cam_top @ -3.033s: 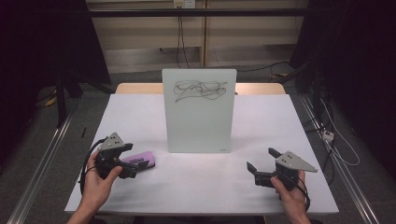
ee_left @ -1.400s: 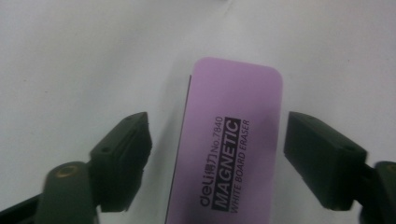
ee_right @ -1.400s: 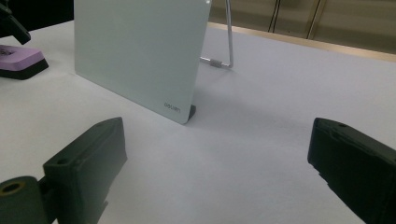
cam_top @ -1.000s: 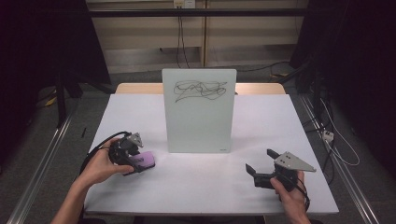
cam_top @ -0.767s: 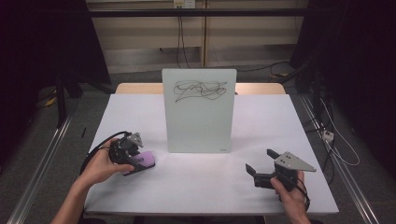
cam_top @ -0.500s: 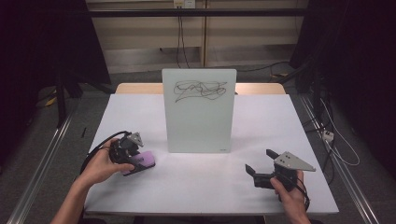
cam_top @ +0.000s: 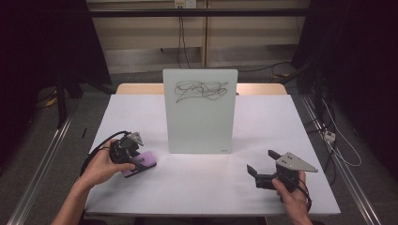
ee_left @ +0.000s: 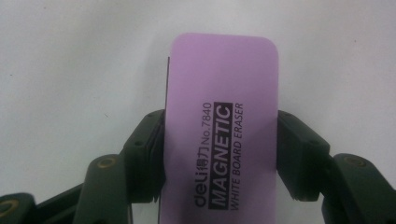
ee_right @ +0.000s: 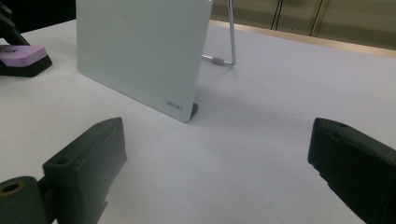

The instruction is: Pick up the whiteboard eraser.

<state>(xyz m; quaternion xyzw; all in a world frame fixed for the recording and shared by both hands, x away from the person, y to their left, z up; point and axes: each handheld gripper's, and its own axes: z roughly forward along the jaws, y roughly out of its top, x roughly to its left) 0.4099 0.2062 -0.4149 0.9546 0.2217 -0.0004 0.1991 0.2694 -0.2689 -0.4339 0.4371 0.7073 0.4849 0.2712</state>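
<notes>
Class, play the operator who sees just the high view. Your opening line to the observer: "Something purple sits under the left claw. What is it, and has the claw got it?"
Observer: It is a purple eraser, printed "Magnetic White Board Eraser". The left claw has one jaw pressed against each long side.
Operator: And my right claw, is anything in it?
Observer: No. The right claw is wide open, with bare white table between its jaws.
Operator: What keeps the whiteboard upright?
Observer: The right gripper view shows a bent metal wire stand behind the whiteboard, and a small dark foot at its near bottom corner.
</notes>
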